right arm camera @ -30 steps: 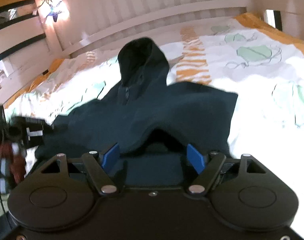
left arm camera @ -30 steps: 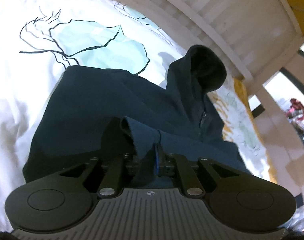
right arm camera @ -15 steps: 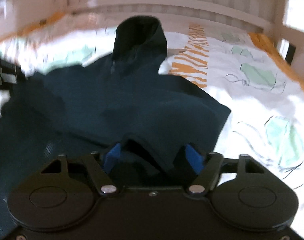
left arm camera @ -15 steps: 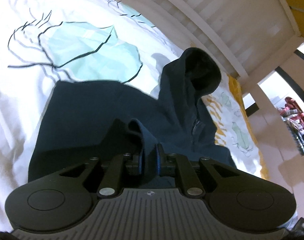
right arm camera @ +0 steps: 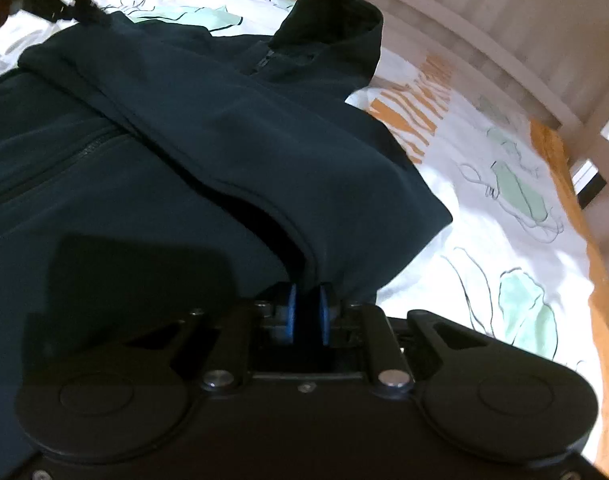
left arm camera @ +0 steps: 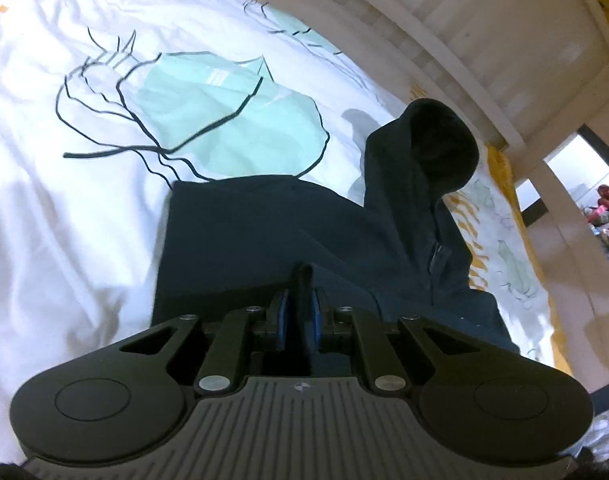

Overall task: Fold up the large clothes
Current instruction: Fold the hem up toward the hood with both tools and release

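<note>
While both grippers' fingers (left arm camera: 282, 316) pinch hoodie (right arm camera: 232, 128) fabric, only the right view shows its zipper (right arm camera: 44, 176).

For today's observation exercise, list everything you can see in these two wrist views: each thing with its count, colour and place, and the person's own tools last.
Hooded jacket: one, dark navy, spread on the bed, hood toward the slatted board.
Zip: one, dark, down the jacket's front.
Bedcover: one, white with mint-green and orange prints, under the jacket.
Slatted board: one, whitish, along the bed's far side.
Left gripper: one, black with blue pads, shut on a jacket fold.
Right gripper: one, black with blue pads, shut on the jacket's edge.
</note>
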Demonstrator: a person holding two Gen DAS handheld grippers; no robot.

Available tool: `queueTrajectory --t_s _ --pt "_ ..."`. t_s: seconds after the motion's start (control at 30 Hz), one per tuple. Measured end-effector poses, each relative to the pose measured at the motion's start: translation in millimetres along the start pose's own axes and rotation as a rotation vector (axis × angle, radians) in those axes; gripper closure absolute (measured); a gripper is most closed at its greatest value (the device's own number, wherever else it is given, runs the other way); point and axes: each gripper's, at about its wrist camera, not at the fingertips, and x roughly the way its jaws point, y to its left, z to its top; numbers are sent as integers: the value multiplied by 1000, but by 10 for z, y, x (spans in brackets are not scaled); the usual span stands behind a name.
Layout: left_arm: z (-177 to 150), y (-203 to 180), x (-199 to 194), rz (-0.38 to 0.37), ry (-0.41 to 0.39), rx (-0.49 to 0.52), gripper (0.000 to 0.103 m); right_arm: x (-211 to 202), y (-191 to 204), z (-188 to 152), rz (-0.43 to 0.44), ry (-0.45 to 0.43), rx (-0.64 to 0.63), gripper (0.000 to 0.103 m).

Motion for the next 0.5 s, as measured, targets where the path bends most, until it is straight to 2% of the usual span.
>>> queueTrajectory --t_s 0.03,0.1,0.17,0.3,0.43,0.5 --pt "-6 -26 -27 3 -6 18 89 -39 -73 8 23 1 43 79" --pt "-16 -93 -97 10 -26 57 69 -122 -217 27 63 -16 141 62" --pt "-27 -180 -187 1 -70 97 60 -210 -389 45 103 -64 279 40" --pt "-39 -390 -282 -11 -138 153 37 -235 -678 95 212 -181 554 38" --pt "-93 -623 -214 -43 -136 208 29 -55 -837 189 274 -258 725 38" --pt "-140 -704 -107 -42 -103 220 28 121 -894 230 297 -253 788 38"
